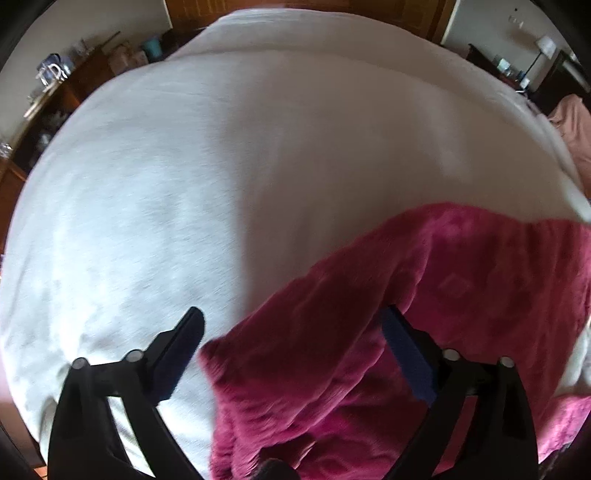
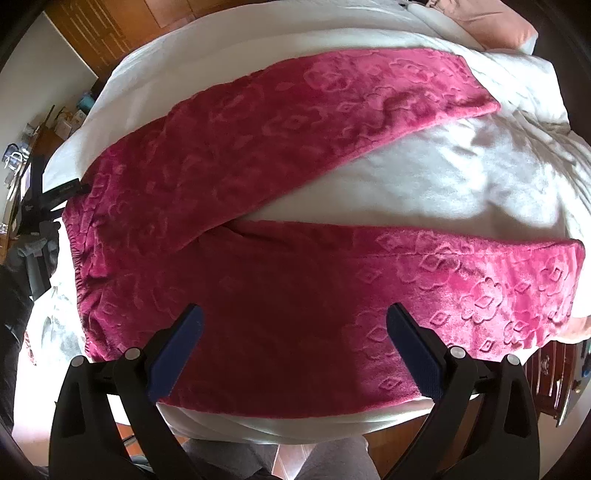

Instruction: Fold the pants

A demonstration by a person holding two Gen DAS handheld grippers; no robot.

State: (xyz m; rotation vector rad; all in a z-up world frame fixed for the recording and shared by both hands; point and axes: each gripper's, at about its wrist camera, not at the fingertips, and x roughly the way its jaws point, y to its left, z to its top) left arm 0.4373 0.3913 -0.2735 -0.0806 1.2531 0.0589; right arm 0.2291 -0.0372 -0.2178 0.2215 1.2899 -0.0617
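Pants (image 2: 258, 206), pink plush and soft, lie spread flat on the white bed (image 2: 461, 184), legs apart. Both the left gripper (image 1: 291, 354) and right gripper (image 2: 293, 350) hang wide and empty; the floppy fleece looks best pinched at waistband and hem.

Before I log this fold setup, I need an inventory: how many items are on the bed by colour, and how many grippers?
Magenta pants: 1
White bed cover: 1
Pink fabric item at the bed's far edge: 1
Open grippers, left gripper and right gripper: 2
Total: 5

Both wrist views steep-down, close; share pants (image 1: 424, 295) on bed (image 2: 443, 177).
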